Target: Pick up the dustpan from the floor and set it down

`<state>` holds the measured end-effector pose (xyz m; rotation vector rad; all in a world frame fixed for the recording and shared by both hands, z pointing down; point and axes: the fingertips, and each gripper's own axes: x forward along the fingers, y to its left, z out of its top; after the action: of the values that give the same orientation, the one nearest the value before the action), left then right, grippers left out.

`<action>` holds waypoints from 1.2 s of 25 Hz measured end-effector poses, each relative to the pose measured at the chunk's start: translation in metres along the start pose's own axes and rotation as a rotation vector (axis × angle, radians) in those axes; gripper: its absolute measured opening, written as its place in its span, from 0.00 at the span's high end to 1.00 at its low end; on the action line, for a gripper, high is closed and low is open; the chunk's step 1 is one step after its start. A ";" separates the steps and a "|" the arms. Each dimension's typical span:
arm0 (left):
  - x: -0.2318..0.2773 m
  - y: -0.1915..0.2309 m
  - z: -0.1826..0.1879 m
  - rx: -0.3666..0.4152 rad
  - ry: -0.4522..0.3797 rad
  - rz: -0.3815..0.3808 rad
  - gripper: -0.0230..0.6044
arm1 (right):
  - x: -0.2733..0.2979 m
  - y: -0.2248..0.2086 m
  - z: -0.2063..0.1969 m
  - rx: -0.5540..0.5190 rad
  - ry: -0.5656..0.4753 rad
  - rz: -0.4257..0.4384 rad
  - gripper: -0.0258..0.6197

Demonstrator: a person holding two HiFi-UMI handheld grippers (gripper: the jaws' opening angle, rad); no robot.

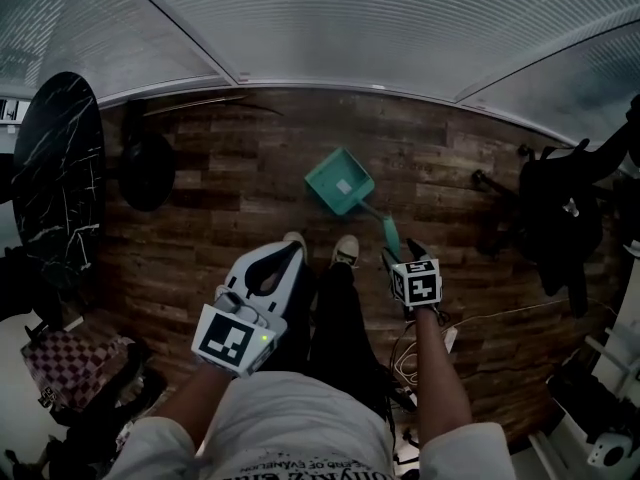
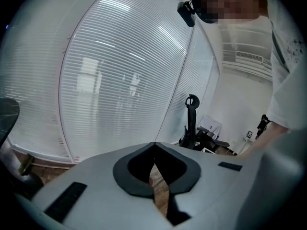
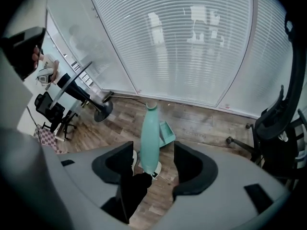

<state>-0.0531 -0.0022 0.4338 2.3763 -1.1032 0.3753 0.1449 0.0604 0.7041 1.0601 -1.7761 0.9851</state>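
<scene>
Left tongs up close, jaws pressed together, nothing in them. Right tongs are spread wide, the dustpan handle standing between the jaws, touching neither. Further out, its pan sits flat on the floor, just past the shoes. To finish cleanly, lift straight up off the handle with no sideways nudge, or it may tip.

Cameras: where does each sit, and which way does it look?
Head view: on the person's head, looking down at the floor and dustpan; arms, legs, left gripper, right gripper show.
Left gripper view: on the left gripper, facing blinds; its shut jaws and a shirt show.
Right gripper view: on the right gripper, looking at the dustpan's handle between open jaws; a shoe shows.
Shared: head and right gripper views show the dustpan.
</scene>
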 end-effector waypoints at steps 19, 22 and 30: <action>-0.053 -0.046 0.047 0.052 -0.043 -0.023 0.93 | -0.183 0.051 0.106 -0.141 -0.371 -0.074 0.87; -0.060 -0.056 0.047 0.069 -0.030 -0.030 0.93 | -0.206 0.064 0.111 -0.148 -0.414 -0.072 0.91; -0.062 -0.071 0.055 0.108 -0.040 -0.044 0.93 | -0.255 0.082 0.117 -0.152 -0.509 -0.055 0.92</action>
<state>-0.0358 0.0472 0.3379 2.5083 -1.0717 0.3819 0.1178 0.0516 0.4129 1.3344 -2.1715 0.5620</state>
